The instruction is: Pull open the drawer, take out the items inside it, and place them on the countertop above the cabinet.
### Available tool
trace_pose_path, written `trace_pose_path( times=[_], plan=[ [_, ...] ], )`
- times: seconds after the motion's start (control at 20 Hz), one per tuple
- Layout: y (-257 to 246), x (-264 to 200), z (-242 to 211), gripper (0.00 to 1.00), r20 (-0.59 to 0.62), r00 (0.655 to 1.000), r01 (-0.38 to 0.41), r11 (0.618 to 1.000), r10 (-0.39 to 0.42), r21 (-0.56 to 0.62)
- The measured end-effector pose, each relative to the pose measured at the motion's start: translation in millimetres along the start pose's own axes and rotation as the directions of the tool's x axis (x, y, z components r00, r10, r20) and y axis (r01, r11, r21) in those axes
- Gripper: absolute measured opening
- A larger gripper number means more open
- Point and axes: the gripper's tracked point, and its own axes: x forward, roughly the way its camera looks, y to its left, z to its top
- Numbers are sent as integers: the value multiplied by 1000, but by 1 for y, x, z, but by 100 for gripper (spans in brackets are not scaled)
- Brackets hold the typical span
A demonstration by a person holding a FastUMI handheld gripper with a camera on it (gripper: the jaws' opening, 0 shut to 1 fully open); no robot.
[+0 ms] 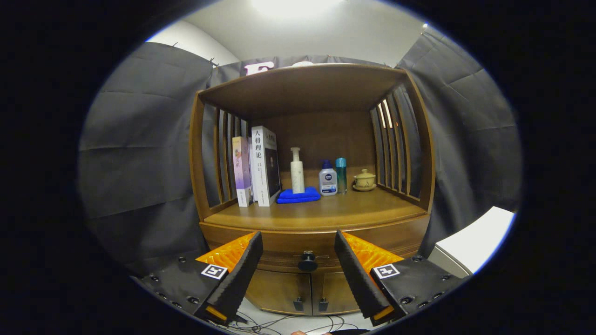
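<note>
Gripper view: drawer knob (308,262) beyond spread jaws, untouched.

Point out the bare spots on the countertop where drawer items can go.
The front strip of the countertop is bare, from the books across to the slatted right side. The back row is crowded: blue cloth under a pump bottle, two small bottles, a lidded cup. The gripper is open, its fingers flanking the drawer knob.

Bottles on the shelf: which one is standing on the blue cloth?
The tall white pump bottle. It stands on the folded blue cloth; the other two bottles stand on bare wood. The open gripper faces the drawer knob.
</note>
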Motion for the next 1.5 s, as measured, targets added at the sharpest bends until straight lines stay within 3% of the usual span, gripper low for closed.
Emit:
trace_pose_path(
  times=[0.25,0.6,1.15,1.5],
  plan=[
    [-12,36,-29,98,-47,998,46,998,-49,-46],
    [2,76,-92,98,-178,984,0,998,-12,-69],
    [-20,110,-123,97,-217,973,52,992,-76,-117],
    [-17,117,-124,55,-249,966,39,990,-71,-134]
  ],
)
